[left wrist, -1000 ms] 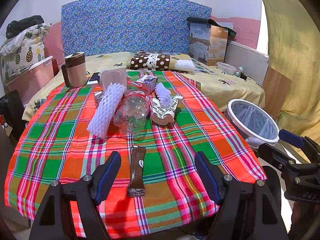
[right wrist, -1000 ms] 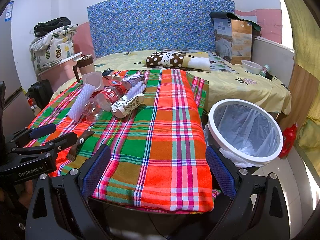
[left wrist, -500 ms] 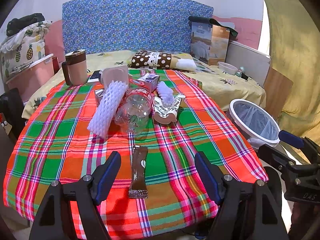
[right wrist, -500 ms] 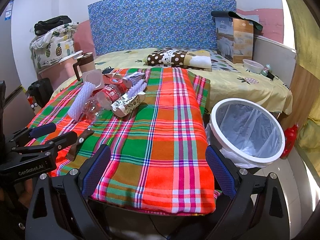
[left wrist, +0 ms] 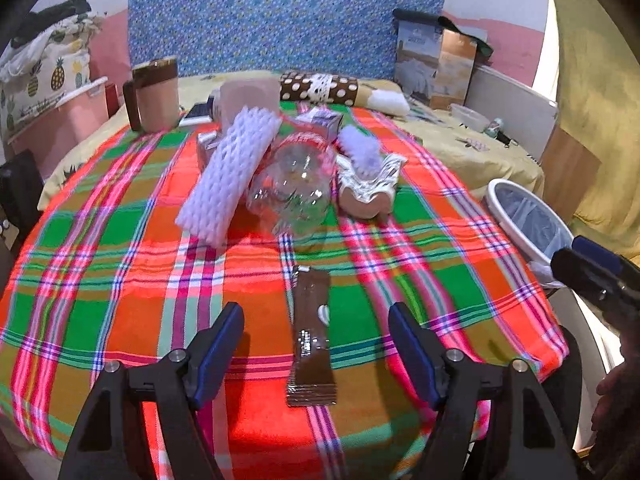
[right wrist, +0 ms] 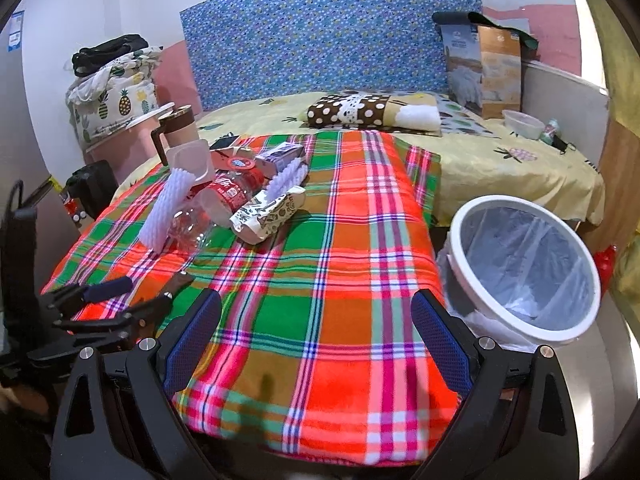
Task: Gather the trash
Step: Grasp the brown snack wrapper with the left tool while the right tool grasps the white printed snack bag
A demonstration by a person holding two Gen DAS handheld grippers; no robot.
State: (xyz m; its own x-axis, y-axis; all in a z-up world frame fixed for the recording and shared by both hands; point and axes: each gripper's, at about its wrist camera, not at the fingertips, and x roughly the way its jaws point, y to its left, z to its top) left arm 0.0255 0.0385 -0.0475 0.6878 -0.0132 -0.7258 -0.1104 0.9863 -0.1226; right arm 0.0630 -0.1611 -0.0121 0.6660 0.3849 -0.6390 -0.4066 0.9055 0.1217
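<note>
A brown snack wrapper (left wrist: 310, 332) lies flat on the plaid tablecloth (left wrist: 120, 280). My left gripper (left wrist: 316, 316) hangs low over it, one finger on each side. The jaws are closing, and the pads stand clear of the wrapper. Farther back sit a white foam net sleeve (left wrist: 228, 176), a crushed clear bottle (left wrist: 294, 184) and a patterned paper wrapper (left wrist: 368, 192). A white bin with a clear liner (right wrist: 520, 264) stands beside the table on the right. My right gripper (right wrist: 316, 304) is open over the table's near edge with nothing between its fingers. The left gripper (right wrist: 116, 300) also shows in the right wrist view.
At the table's far end stand a brown-lidded mug (left wrist: 156, 92), a clear plastic cup (left wrist: 248, 96) and a small carton (left wrist: 320, 118). A bed with a dotted pillow (right wrist: 360, 110) and a cardboard box (right wrist: 484, 72) lies behind. The right gripper (left wrist: 592, 264) juts in by the bin.
My left gripper has moved forward and down, so the brown wrapper now lies between its fingers, which stand a little closer together. The right gripper has stayed put.
</note>
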